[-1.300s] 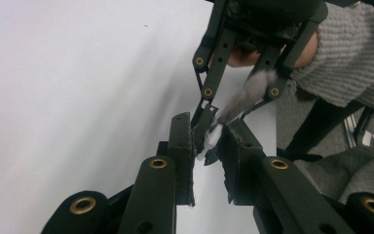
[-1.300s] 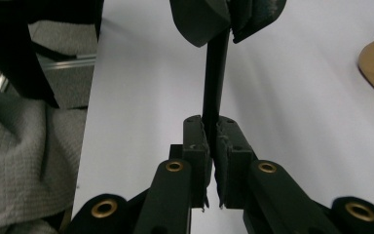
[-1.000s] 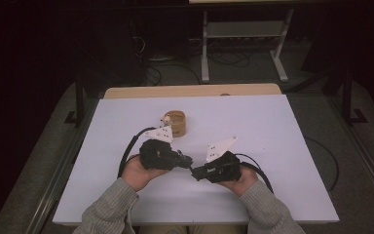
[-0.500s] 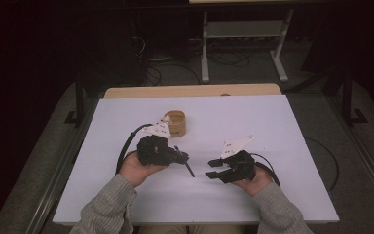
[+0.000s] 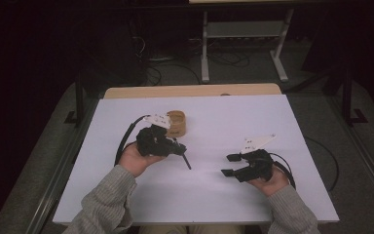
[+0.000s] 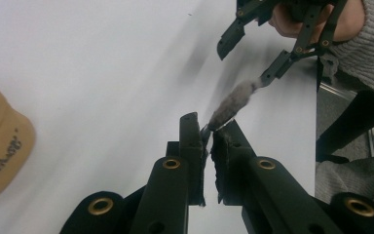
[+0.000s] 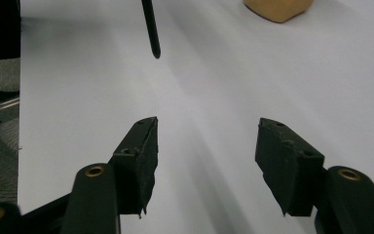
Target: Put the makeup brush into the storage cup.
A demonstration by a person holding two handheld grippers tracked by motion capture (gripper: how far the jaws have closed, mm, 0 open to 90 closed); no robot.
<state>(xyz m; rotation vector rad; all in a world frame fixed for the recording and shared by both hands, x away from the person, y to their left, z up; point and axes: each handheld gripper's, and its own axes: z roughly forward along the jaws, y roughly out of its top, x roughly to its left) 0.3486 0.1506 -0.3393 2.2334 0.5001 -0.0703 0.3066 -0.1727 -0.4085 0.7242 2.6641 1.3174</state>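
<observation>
Pinched in the left gripper (image 5: 175, 148), a thin dark stick (image 5: 186, 160) was held slanting above the white table (image 5: 272, 122); the right gripper (image 5: 229, 165), just opened, was empty. A slip from the shallow clamp was judged possible.

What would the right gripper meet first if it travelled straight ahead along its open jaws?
Probably the thin dark stick held by the left gripper; its tip lies slightly left of the right gripper line, so it might slide past. Beyond is bare white table, then the tan wooden holder.
</observation>
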